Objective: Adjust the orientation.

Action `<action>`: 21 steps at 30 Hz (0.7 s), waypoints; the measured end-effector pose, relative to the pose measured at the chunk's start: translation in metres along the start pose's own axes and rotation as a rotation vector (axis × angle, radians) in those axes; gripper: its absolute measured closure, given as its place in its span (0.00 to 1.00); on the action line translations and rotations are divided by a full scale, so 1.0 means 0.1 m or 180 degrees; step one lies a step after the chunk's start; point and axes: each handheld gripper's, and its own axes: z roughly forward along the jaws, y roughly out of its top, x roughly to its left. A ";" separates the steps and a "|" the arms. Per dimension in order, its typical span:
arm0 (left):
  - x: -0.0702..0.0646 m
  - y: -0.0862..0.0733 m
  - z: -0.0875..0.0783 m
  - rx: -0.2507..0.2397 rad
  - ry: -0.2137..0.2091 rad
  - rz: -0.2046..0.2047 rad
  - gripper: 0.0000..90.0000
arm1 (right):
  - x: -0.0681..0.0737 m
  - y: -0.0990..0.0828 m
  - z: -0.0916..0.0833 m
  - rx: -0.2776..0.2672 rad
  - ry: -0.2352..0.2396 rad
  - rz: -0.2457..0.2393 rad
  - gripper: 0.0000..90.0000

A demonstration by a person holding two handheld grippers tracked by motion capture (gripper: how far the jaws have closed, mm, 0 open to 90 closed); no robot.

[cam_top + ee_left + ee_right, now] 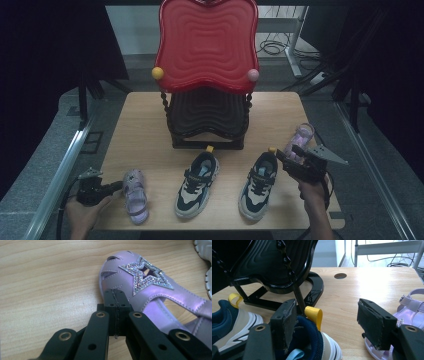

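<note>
Left gripper [115, 298], fingers pressed together, nudging near-left purple sandal [150, 290]; risking sliding it crooked. Right gripper [329, 325], fingers spread, straddling right sneaker [312, 340] heel; risking clipping far-right sandal [409, 307].

No text, label, brand, number or sign can be read on anything in these pictures.
</note>
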 end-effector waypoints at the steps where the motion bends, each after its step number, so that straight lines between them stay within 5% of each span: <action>1: 0.01 0.01 0.00 0.0015 -0.0009 0.0007 1.00 | 0.00 0.00 0.00 0.0009 0.0006 0.0002 0.36; 21: 0.06 0.19 0.06 0.0098 -0.0090 0.0068 0.99 | 0.02 0.03 -0.05 -0.0037 0.0049 0.0070 0.37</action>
